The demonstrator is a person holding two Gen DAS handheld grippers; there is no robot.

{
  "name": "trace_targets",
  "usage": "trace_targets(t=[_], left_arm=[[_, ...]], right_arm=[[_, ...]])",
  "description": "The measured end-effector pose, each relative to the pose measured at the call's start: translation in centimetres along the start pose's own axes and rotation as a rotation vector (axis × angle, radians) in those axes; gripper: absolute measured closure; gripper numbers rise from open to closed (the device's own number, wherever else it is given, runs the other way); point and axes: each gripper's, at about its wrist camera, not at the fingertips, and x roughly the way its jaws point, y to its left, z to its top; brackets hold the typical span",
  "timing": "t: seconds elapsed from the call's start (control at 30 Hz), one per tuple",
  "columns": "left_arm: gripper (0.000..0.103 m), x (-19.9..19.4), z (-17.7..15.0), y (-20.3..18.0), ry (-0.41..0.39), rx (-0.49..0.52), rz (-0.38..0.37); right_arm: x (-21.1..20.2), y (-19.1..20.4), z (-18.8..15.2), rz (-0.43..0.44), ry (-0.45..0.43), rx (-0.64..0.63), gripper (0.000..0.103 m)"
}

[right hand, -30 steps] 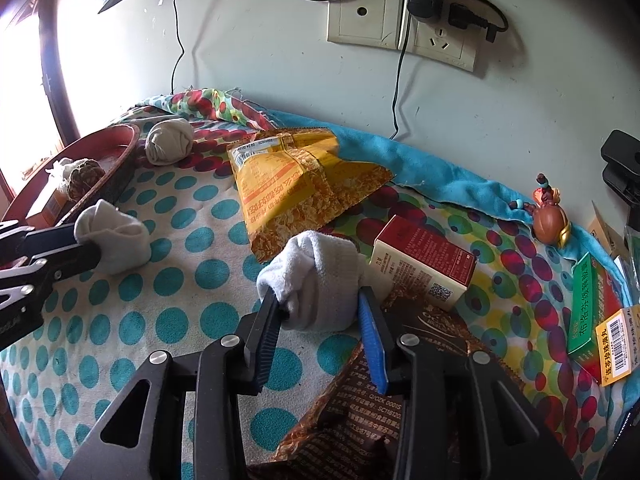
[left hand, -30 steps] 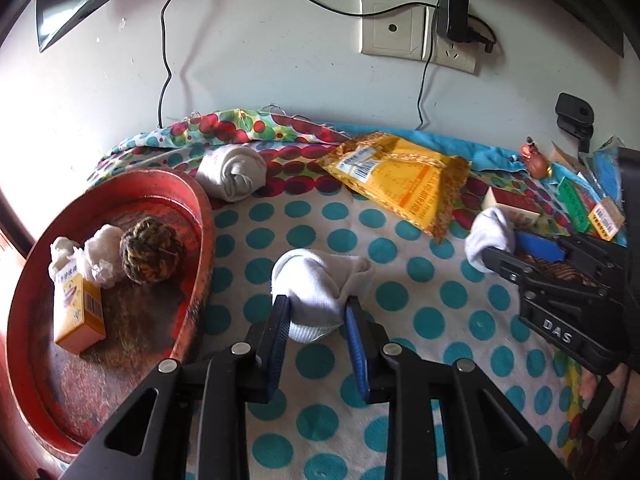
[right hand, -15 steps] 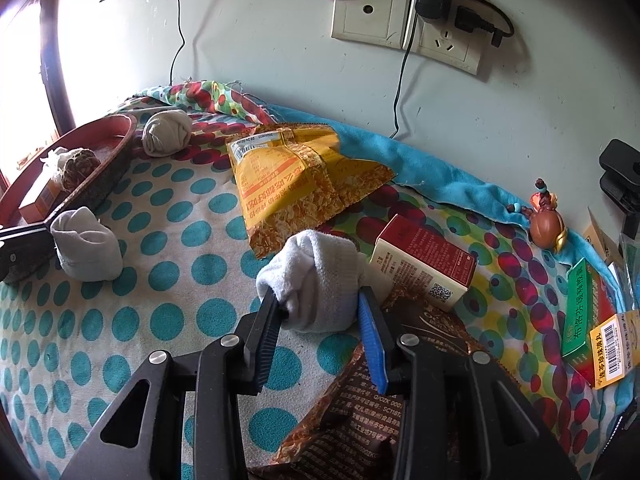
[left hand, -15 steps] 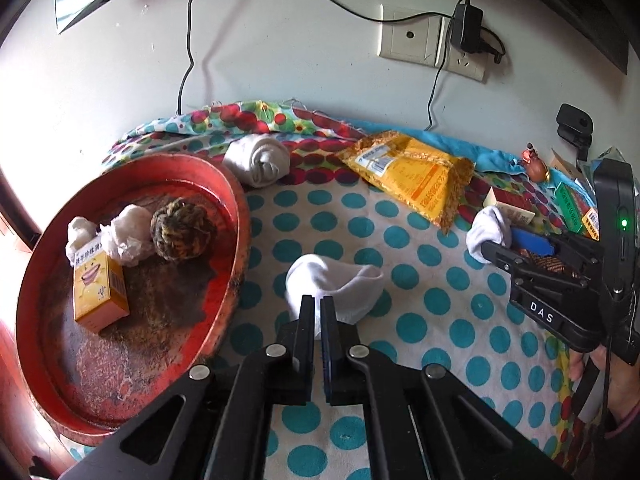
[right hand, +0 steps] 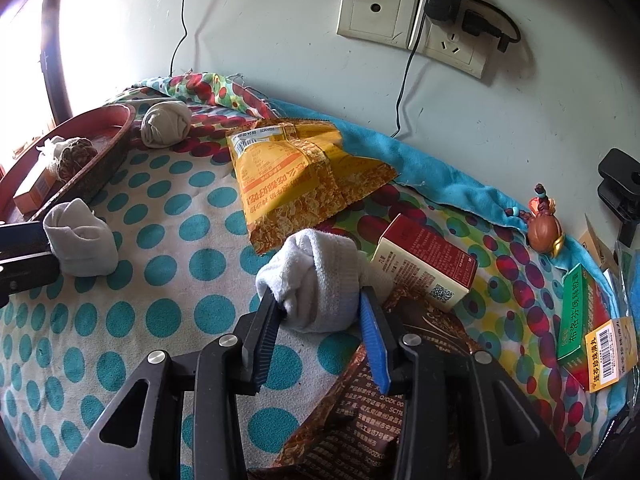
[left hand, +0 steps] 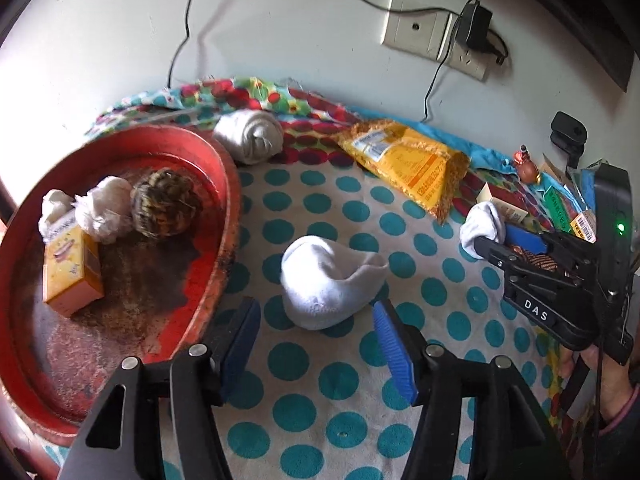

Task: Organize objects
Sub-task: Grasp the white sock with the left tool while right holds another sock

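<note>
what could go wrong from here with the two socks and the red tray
The left gripper has just opened, and its white sock lies loose on the dotted cloth, outside the red tray; closing again from here, the pads might catch only its near edge. The right gripper clamps the other sock above a brown wrapper and beside a red box, which a low sweep toward the tray could drag.

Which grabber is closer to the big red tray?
Left. The left gripper sits right beside the red tray's rim, jaws just opened around a white sock. The right gripper is farther across the cloth, clamping another sock.
</note>
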Motion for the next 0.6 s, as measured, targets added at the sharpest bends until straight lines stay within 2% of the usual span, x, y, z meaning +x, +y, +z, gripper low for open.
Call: trace_targets(t=[0.1, 0.33, 0.6], left_arm=[[0.043, 1.0, 0.5, -0.1, 0.008, -0.007, 0.010], [0.042, 3.3, 1.6, -2.2, 0.012, 0.095, 0.091], [0.044, 3.6, 1.7, -1.7, -0.008, 0.063, 0.064]], right_arm=[[0.0, -0.1, 0.0, 0.007, 0.000, 0.005, 0.065], [0.1, -0.1, 0.1, 0.007, 0.001, 0.004, 0.065], [0.1, 0.1, 0.2, 0.006, 0.002, 0.006, 0.065]])
